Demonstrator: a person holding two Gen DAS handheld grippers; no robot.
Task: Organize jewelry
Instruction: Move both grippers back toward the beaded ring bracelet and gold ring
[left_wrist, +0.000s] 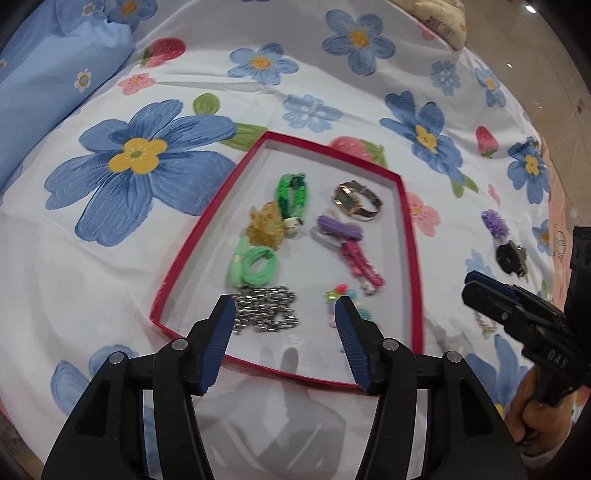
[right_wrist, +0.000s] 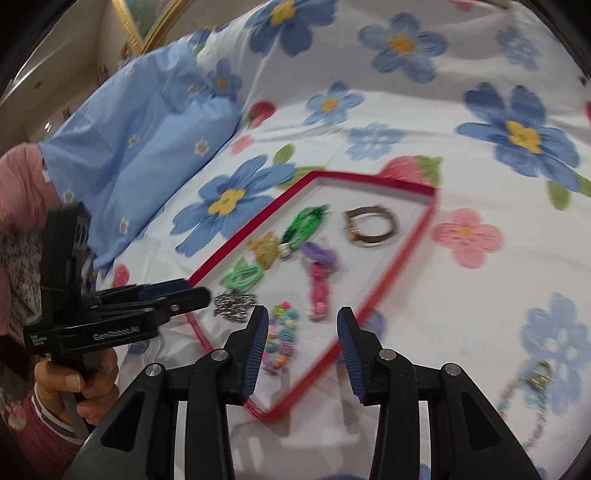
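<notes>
A red-rimmed tray (left_wrist: 207, 229) (right_wrist: 373, 181) lies on the flowered bedsheet. On its white floor are a gold watch (left_wrist: 356, 201) (right_wrist: 369, 227), a green braided bracelet (left_wrist: 291, 195), an amber hair claw (left_wrist: 264, 223), purple hair ties (left_wrist: 340, 227), a pink clip (left_wrist: 360, 267) (right_wrist: 319, 291), mint hair ties (left_wrist: 253, 267), a silver chain (left_wrist: 264, 310) (right_wrist: 234, 302) and a colourful bead bracelet (left_wrist: 343, 295) (right_wrist: 282, 339). My left gripper (left_wrist: 285, 301) (right_wrist: 199, 293) hovers open over the tray's near end, holding nothing. My right gripper (right_wrist: 303, 312) (left_wrist: 468, 284) is open and empty, above the tray's near right edge.
Outside the tray, to its right, lie a purple flower hair piece (left_wrist: 495, 223), a black clip (left_wrist: 511, 256) and a beaded string (right_wrist: 532, 391). A blue pillow (left_wrist: 55, 74) (right_wrist: 140, 147) sits at the far left. A person's hand (right_wrist: 92, 391) grips the left gripper's handle.
</notes>
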